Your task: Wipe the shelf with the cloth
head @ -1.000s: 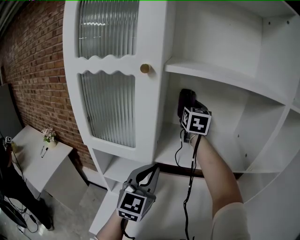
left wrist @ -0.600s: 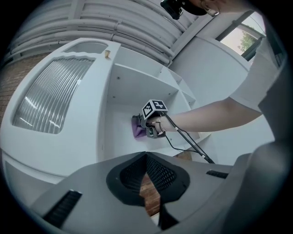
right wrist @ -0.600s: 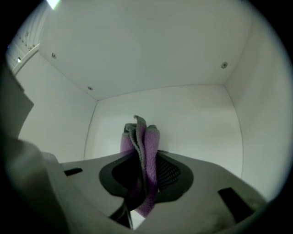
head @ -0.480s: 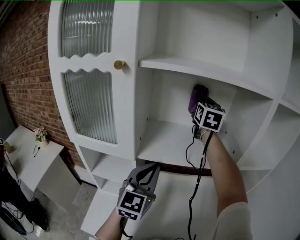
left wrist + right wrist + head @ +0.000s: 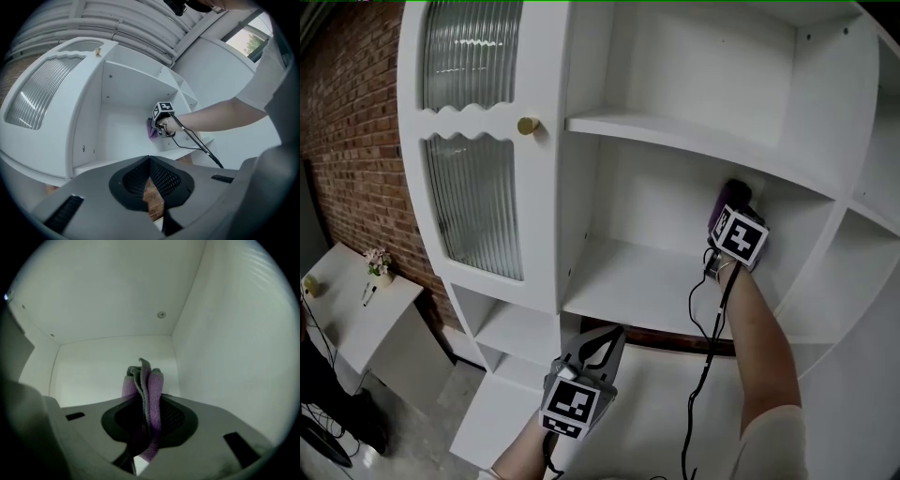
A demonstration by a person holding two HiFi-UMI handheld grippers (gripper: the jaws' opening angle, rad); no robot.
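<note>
A purple cloth (image 5: 731, 195) is pressed against the back wall of the white cabinet's middle compartment, close to its right corner, above the shelf board (image 5: 628, 281). My right gripper (image 5: 729, 208) is shut on the cloth, whose folds (image 5: 145, 380) stick out between the jaws toward the corner. The left gripper view shows the same cloth (image 5: 152, 129) at the right gripper (image 5: 158, 125). My left gripper (image 5: 605, 339) hangs low in front of the cabinet, below the shelf, shut with nothing in it (image 5: 150, 161).
A cabinet door with ribbed glass (image 5: 473, 206) and a brass knob (image 5: 527, 126) stands left of the compartment. Another shelf (image 5: 694, 141) lies above and more compartments to the right. A brick wall (image 5: 356, 141) and a small white table (image 5: 347, 309) are at left.
My right gripper has slid the cloth to the right along the compartment's back wall, from near the left side to the right corner. The left gripper has hardly moved.
</note>
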